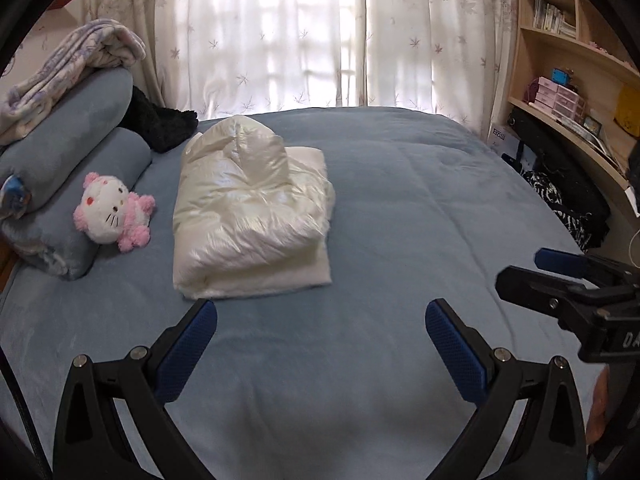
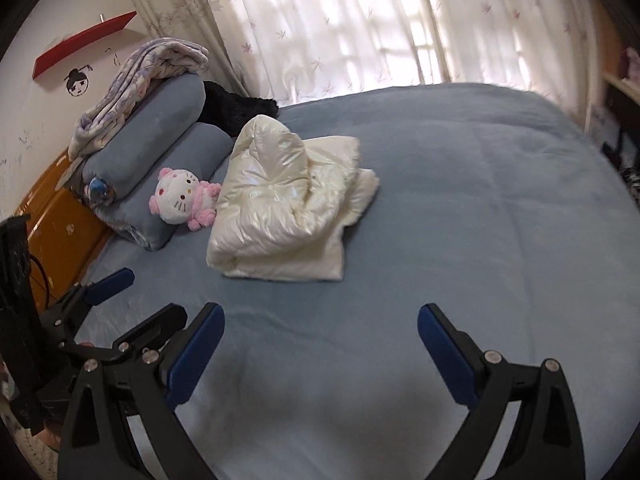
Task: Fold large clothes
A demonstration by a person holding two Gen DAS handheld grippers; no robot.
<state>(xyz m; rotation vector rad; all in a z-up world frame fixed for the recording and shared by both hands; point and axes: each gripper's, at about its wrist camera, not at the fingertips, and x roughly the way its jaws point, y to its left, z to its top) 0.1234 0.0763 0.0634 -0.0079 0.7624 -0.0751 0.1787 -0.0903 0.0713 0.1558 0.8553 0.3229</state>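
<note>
— So, where does the cream puffer jacket point(image 1: 250, 216) lie?

— Ahead of both grippers, folded into a thick bundle on the blue bed cover point(image 1: 400, 208). From the left wrist view it sits just beyond the tip of the left gripper's point(image 1: 321, 316) left finger, a bare strip of cover between them. The hood end points away from the jaws, toward the curtains point(image 1: 280, 32).

— And the jaws of that gripper?

— Spread wide, nothing between them but bed cover. The blue pads point(image 1: 456, 356) touch no cloth.

— The other one?

— The right gripper point(image 2: 320, 318) is spread just as wide, also holding nothing. In its own view the jacket point(image 2: 288, 208) lies ahead and slightly left of the gap, well apart from both fingertips. In the left wrist view the right gripper point(image 1: 532, 268) shows at the right edge, off to the side of the right finger.

— What lies beyond the jacket?

— To its left, a pink-and-white plush cat point(image 1: 114, 212) leans on stacked blue bolsters point(image 1: 76, 148), close to the jacket's edge in the right wrist view; whether they touch I cannot tell. A patterned blanket point(image 1: 68, 68) is draped on the top bolster, and something black and furry point(image 1: 160, 124) sits behind. Far to the right of the jaws stand wooden shelves point(image 1: 560, 40).
</note>
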